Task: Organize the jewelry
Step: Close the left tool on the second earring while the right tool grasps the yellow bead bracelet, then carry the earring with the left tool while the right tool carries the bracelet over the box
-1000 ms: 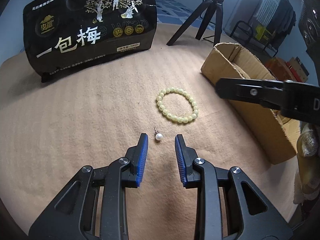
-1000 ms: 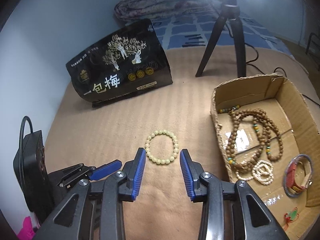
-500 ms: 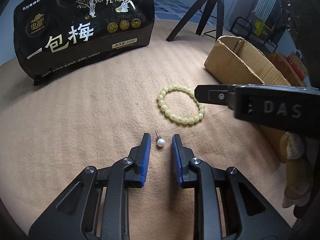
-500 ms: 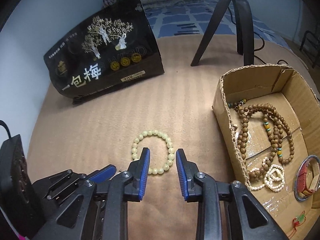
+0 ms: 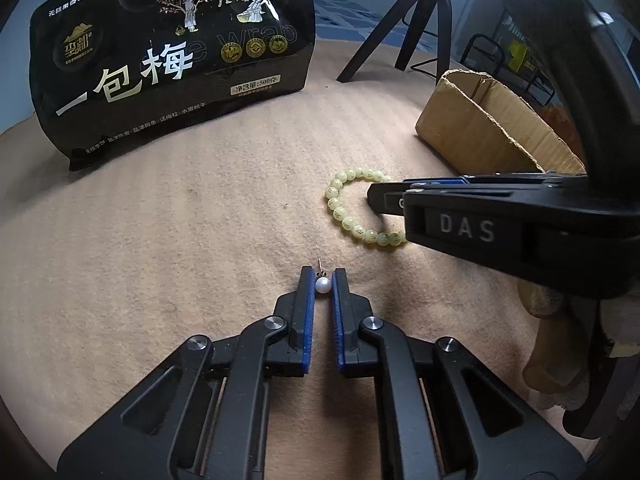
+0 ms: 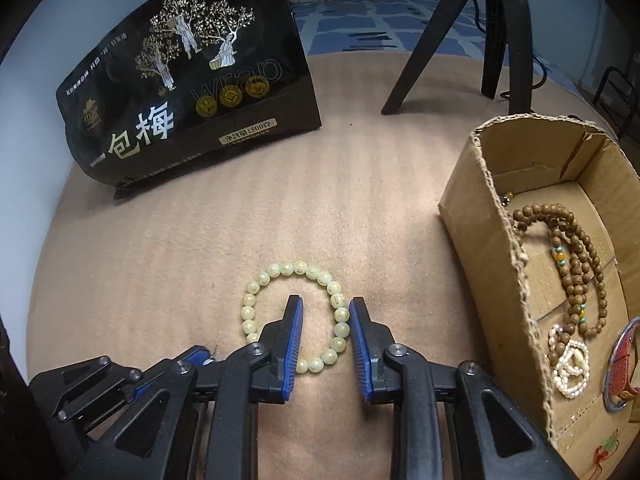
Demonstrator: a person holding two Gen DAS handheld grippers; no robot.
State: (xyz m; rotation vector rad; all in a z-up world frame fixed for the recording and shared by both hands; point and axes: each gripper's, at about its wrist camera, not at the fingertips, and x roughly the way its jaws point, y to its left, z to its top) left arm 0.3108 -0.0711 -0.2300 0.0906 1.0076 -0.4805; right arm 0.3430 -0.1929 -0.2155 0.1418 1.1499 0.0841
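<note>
A small pearl earring (image 5: 323,286) lies on the tan blanket, and my left gripper (image 5: 323,274) is shut on it, both blue pads against the pearl. A pale green bead bracelet (image 6: 276,269) lies just beyond. My right gripper (image 6: 326,304) straddles the bracelet's right side, one finger inside the ring and one outside. Its jaws are closing and the pads do not squeeze the beads. In the left wrist view the right gripper (image 5: 380,196) reaches in from the right over the bracelet (image 5: 344,213). My left gripper's tip (image 6: 200,358) shows at lower left.
A cardboard box (image 6: 480,220) at the right holds a brown bead necklace (image 6: 576,248), a white pearl bracelet (image 6: 570,368) and a red-strapped watch (image 6: 624,364). A black snack bag (image 5: 172,60) and a tripod (image 5: 420,12) stand at the back.
My left jaws closed in from either side onto the pearl earring. My right gripper came down over the bracelet's right side and its jaws narrowed.
</note>
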